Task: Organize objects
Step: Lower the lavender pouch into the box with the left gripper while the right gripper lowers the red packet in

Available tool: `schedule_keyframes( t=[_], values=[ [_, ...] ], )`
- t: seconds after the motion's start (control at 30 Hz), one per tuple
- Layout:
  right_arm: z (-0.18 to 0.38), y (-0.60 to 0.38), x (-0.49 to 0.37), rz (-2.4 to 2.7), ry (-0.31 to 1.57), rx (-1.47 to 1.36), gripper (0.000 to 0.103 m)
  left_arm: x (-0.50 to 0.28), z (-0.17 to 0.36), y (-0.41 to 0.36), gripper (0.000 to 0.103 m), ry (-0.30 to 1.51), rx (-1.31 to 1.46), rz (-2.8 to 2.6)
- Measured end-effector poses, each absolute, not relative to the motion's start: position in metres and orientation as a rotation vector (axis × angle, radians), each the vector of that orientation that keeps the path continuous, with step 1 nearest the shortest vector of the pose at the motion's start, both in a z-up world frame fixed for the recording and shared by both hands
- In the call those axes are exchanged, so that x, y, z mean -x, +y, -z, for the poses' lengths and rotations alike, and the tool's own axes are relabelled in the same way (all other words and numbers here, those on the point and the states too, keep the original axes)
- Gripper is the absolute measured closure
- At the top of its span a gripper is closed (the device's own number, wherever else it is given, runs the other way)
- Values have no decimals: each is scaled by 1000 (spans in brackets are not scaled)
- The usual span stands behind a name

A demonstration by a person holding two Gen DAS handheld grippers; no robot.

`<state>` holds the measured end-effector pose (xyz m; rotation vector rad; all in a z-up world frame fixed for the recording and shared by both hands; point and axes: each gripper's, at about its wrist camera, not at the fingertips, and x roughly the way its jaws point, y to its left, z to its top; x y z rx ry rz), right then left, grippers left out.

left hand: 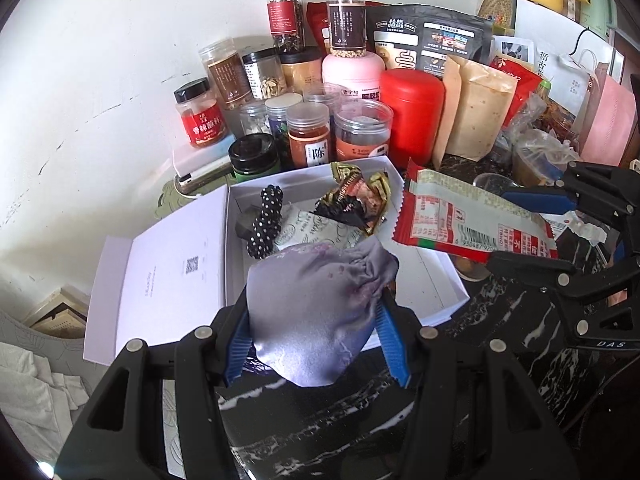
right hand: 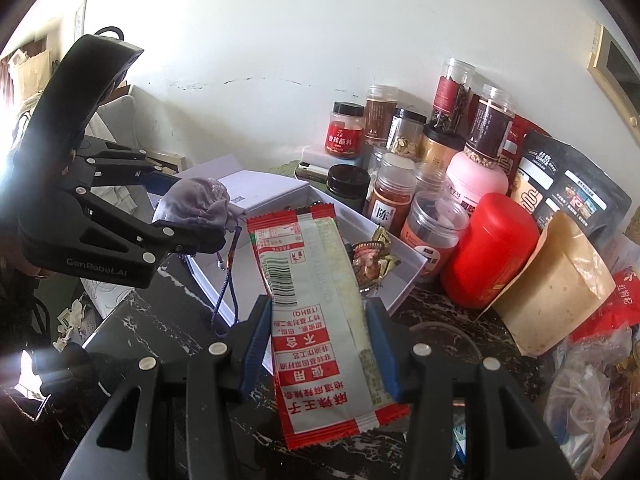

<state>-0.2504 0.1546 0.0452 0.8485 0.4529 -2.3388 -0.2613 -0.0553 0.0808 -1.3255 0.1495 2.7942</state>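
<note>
My left gripper (left hand: 316,308) is shut on a grey satin drawstring pouch (left hand: 316,292), held just over the near edge of an open white box (left hand: 432,284). In the right wrist view the same pouch (right hand: 196,204) sits in the left gripper (right hand: 200,208), its blue cord dangling. My right gripper (right hand: 318,312) is shut on a red-and-white snack packet (right hand: 312,280), which reaches out over the box (right hand: 404,284). The left wrist view shows that packet (left hand: 460,216) in the right gripper (left hand: 520,232). Inside the box lie gold candy wrappers (left hand: 356,196), a black dotted item (left hand: 266,220) and a white sachet (left hand: 316,228).
Spice jars (left hand: 308,136), a red canister (left hand: 412,112) and a kraft pouch (left hand: 476,112) crowd the wall behind the box. The box lid (left hand: 168,268) lies open to the left. Plastic bags (right hand: 588,380) pile up on the right of the black marble counter (left hand: 500,320).
</note>
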Motion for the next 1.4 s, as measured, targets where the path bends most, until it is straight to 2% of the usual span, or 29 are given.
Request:
schedule_keyframes(
  t=[0.67,1.4],
  values=[
    [-45,134,312,2347,469,-835,55,333,-78,-80,49,221,1327,-2799],
    [10,109,353,2321,515,-966,55,377,-11,-91,49,230,1470,-2757]
  ],
)
